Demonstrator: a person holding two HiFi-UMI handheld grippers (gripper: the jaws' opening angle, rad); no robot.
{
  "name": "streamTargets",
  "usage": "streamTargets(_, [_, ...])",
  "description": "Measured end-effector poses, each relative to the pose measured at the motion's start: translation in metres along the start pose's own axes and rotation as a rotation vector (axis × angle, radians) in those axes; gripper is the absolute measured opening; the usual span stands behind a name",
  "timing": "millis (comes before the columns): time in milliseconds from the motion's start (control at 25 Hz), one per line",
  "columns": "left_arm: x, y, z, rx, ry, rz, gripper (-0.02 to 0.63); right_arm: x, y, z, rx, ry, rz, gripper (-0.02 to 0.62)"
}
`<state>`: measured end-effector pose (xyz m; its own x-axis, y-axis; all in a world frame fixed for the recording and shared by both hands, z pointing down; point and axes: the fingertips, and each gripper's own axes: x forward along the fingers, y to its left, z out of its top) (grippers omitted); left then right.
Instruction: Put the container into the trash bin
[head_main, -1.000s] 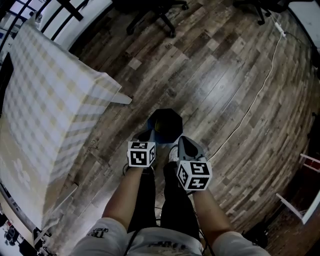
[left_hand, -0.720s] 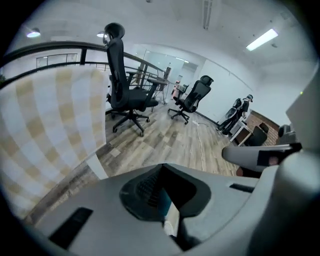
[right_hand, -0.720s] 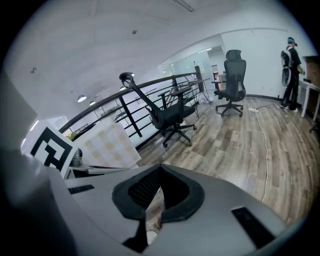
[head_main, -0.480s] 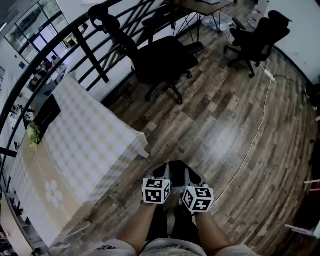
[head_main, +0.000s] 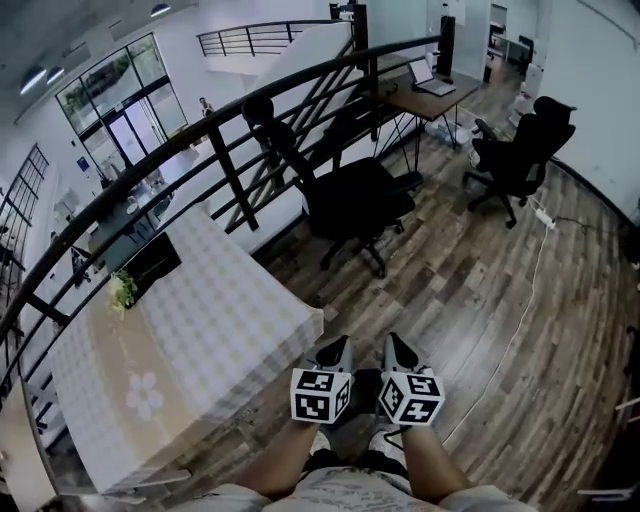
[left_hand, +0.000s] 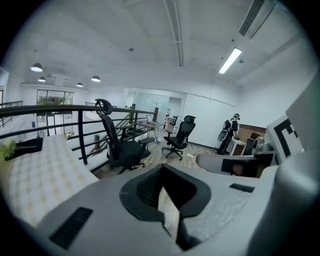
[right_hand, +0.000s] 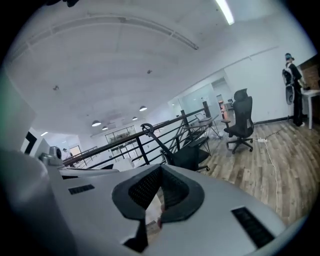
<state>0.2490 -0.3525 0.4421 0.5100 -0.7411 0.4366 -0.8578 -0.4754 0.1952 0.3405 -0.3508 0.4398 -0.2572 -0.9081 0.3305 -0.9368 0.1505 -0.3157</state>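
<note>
Stretching across the head view, a dark plank floor (head_main: 480, 300) carries a long table (head_main: 200, 340) under a pale checked cloth at the left. A black railing (head_main: 250, 110) runs behind the table and past the far side of the room. Two black office chairs stand on the boards, the larger chair (head_main: 350, 200) near the table's far right corner. The smaller chair (head_main: 520, 150) sits beside a desk (head_main: 430, 95) bearing an open laptop (head_main: 432, 75).

At the bottom edge, a person's forearms hold the left gripper (head_main: 335, 350) and right gripper (head_main: 398, 350) side by side, just off the tabletop's near right corner. Each gripper's own view shows its jaws pressed together with nothing between the pads.

A small green plant (head_main: 122, 292) stands at the tabletop's far edge. A thin white cable (head_main: 520, 310) trails over the floor at the right.

A dark shape low between the grippers may be the trash bin (head_main: 365, 385), though too little shows to be sure. The container cannot be made out in any view.
</note>
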Motion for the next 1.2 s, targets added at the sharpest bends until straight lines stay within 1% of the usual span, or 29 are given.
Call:
streamTargets(120, [-0.023,-0.001,0.033,0.016,-0.067,0.013,0.005,-0.006,0.023,0.032,-0.059,-0.045,0.029,0.002])
streamTargets(280, [-0.049,0.003,0.072,0.019,-0.154,0.034,0.005,-0.023,0.055,0.072,-0.142,-0.134,0.084,0.002])
streamTargets(360, [-0.058,0.006,0.088,0.021,-0.186,0.039,0.005,-0.029,0.066,0.088,-0.165,-0.171,0.105,0.002])
streamTargets(480, [-0.065,0.010,0.104,0.003,-0.216,0.036,0.005,-0.031,0.075,0.102,-0.176,-0.193,0.126,0.002])
streamTargets(600, [-0.064,0.013,0.110,0.001,-0.230,0.043,0.005,-0.026,0.076,0.103,-0.200,-0.186,0.129,0.002])
streamTargets(800, [-0.058,0.022,0.110,0.011,-0.221,0.060,0.005,-0.016,0.077,0.100,-0.199,-0.172,0.129,0.002])
streamTargets(1000, [-0.052,0.024,0.114,0.005,-0.210,0.046,0.005,-0.011,0.079,0.105,-0.195,-0.181,0.138,0.002])
streamTargets(1080, [-0.052,0.025,0.114,0.015,-0.208,0.048,0.005,-0.010,0.081,0.104,-0.197,-0.183,0.138,0.002])
streamTargets(1200, [-0.054,0.027,0.114,0.008,-0.208,0.042,0.005,-0.009,0.084,0.102,-0.196,-0.183,0.134,0.002])
